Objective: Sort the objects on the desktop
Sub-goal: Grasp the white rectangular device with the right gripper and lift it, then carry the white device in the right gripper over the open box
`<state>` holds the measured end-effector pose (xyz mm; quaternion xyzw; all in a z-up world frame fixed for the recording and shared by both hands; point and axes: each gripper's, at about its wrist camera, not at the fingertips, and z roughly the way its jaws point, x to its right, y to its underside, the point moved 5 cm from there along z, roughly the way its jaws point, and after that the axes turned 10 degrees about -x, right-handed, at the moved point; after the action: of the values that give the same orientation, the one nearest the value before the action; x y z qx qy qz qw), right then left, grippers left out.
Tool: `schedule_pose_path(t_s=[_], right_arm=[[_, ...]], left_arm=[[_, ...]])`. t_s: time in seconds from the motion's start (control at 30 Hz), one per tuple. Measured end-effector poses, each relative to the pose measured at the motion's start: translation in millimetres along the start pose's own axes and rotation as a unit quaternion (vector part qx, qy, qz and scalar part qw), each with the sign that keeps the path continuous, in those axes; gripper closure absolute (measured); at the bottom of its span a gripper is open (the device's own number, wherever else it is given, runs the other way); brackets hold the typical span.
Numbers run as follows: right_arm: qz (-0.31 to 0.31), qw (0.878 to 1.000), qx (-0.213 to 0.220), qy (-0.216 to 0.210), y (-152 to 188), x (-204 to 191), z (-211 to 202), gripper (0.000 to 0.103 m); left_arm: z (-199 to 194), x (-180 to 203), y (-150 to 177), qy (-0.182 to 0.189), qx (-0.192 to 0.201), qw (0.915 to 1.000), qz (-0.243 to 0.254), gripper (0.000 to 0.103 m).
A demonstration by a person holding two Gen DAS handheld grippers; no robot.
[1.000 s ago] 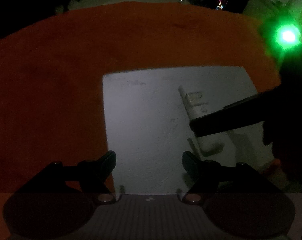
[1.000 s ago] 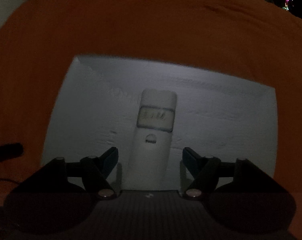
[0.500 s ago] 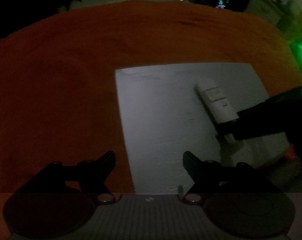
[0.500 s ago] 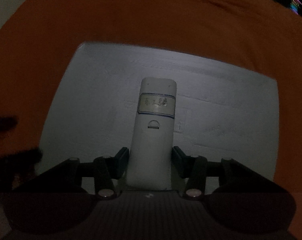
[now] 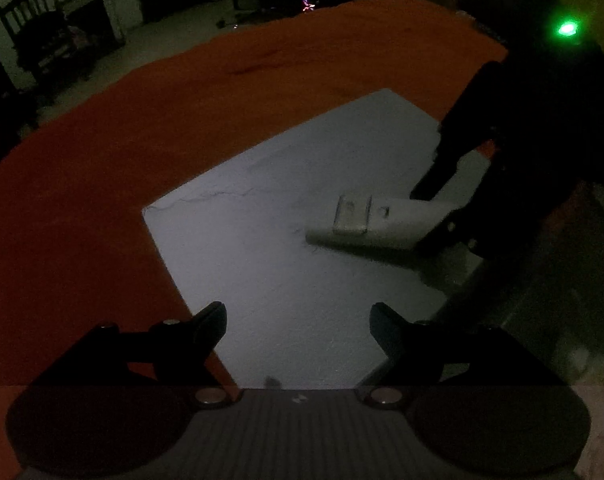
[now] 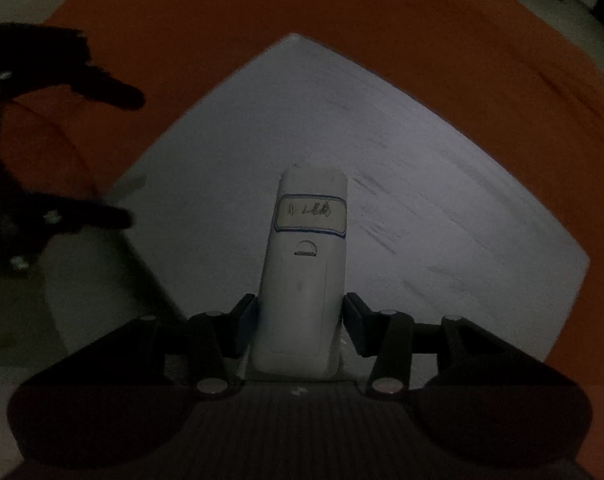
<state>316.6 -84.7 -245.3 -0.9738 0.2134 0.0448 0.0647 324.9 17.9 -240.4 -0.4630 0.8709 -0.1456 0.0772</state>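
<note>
Your right gripper (image 6: pixel 300 312) has its dark pads clamped on the lower sides of the slim white plastic remote (image 6: pixel 304 276), a smooth rounded bar with a handwritten paper label near its far end. The remote sits over the pale grey rectangular mat (image 6: pixel 422 184), whose matte surface shows faint scuffs and a hairline crease, and points towards the mat's far corner. Around the mat lies the soft orange cloth (image 6: pixel 342 8). Your left gripper (image 5: pixel 297 322) stands with fingers spread wide and nothing between them, over the mat's near edge, with bare mat between it and the remote. The mat's far half is bare.
</note>
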Motion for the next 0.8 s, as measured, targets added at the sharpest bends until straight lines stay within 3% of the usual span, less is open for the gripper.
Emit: schedule_pose_path(t_s=[0.3,0.37,0.43,0.47,0.7,0.77,0.8], right_arm=[[-0.028,0.999,-0.015,0.038,10,-8,15,0.052],[-0.02,0.999,-0.012,0.042,8,-6,17,0.048],[-0.007,0.999,-0.005,0.051,5,-5,14,0.029],[-0.002,0.999,0.0,0.055,3,-4,13,0.028],[-0.006,0.999,0.0,0.05,-7,-7,11,0.028],[-0.005,0.999,-0.01,0.051,-3,-7,11,0.032],[-0.004,0.999,-0.016,0.05,0,-7,11,0.043]], left_arm=[[6,11,-9,-0.008,0.001,1.0,0.0,0.025],[3,8,-7,-0.005,0.001,1.0,-0.004,0.023],[3,7,-7,-0.005,0.001,1.0,-0.008,0.022],[4,7,-6,-0.005,0.0,0.9999,-0.01,0.022],[4,2,-5,-0.007,-0.005,0.9997,-0.025,0.021],[2,2,-5,-0.006,-0.004,0.9996,-0.026,0.022],[2,2,-5,-0.007,-0.004,0.9997,-0.025,0.022]])
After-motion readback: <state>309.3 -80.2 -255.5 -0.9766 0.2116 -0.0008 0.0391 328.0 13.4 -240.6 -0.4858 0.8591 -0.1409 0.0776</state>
